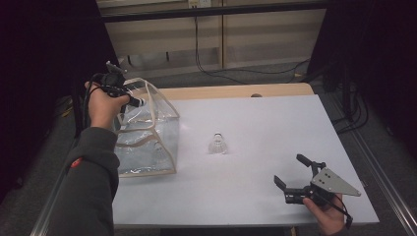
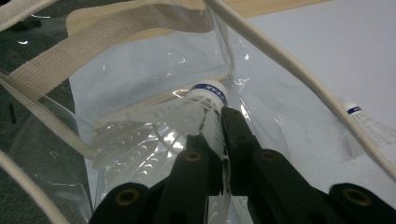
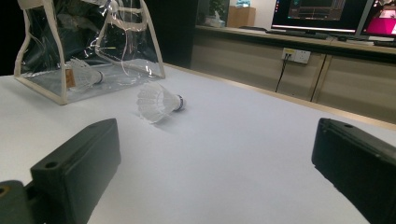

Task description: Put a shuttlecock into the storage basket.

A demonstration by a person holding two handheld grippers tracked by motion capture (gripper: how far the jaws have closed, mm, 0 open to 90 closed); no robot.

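Hovering over the mouth of the clear bag [image 1: 147, 132] at the table's left, the left gripper [image 2: 215, 140] has its jaws clamped on a shuttlecock [image 2: 187, 116], so the bagging step looks to be in hand; letting go here should drop it beside the shuttlecock in the bag [image 3: 84, 74]. Near mid-table lies the loose shuttlecock [image 1: 217, 143]. At the near right, the right gripper [image 1: 293, 178] waits with jaws wide apart, and would next need to reach for that one.
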